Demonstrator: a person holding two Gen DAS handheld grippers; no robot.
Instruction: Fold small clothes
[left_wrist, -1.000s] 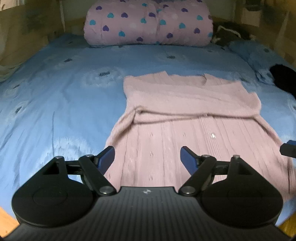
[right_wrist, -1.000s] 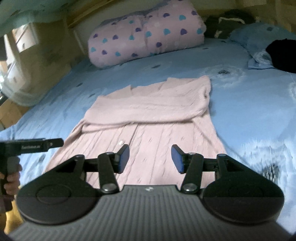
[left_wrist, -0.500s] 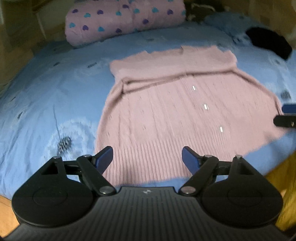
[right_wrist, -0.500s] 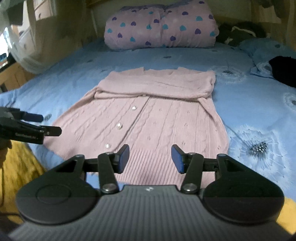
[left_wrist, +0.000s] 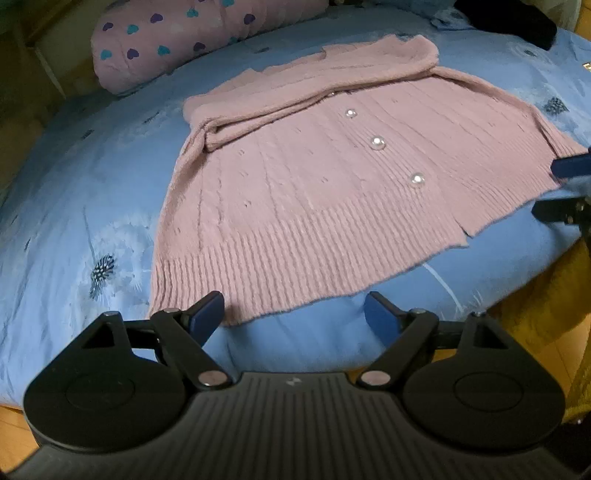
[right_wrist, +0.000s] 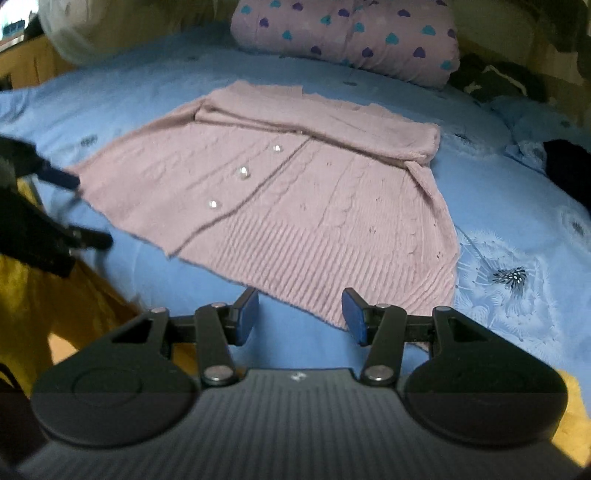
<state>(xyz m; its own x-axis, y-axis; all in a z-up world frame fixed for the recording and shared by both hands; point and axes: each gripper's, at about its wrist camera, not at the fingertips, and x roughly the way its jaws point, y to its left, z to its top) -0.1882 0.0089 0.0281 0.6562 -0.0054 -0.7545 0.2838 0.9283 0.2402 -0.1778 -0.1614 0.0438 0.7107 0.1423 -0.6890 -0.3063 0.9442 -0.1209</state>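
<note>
A pink knitted cardigan (left_wrist: 314, 177) with pearl buttons (left_wrist: 377, 142) lies flat on the blue bedsheet (left_wrist: 74, 206), its sleeves folded across the chest. My left gripper (left_wrist: 293, 317) hovers just before the ribbed hem's left corner, jaws opening, nothing between them. In the right wrist view the same cardigan (right_wrist: 314, 199) is spread out, and my right gripper (right_wrist: 300, 314) stands open over the hem's right part, holding nothing. Each gripper shows at the edge of the other's view: the right gripper (left_wrist: 565, 188) and the left gripper (right_wrist: 74, 206).
A pink rolled quilt with hearts (left_wrist: 192, 40) lies at the head of the bed. A dark garment (right_wrist: 569, 170) rests on the right side of the sheet. Yellow fabric (right_wrist: 55, 306) and wooden floor lie beyond the bed's near edge.
Both grippers have pulled back toward the bed's near edge and sunk, rolling as they went; the hem now lies just ahead of the fingertips. The left jaws have widened slightly.
</note>
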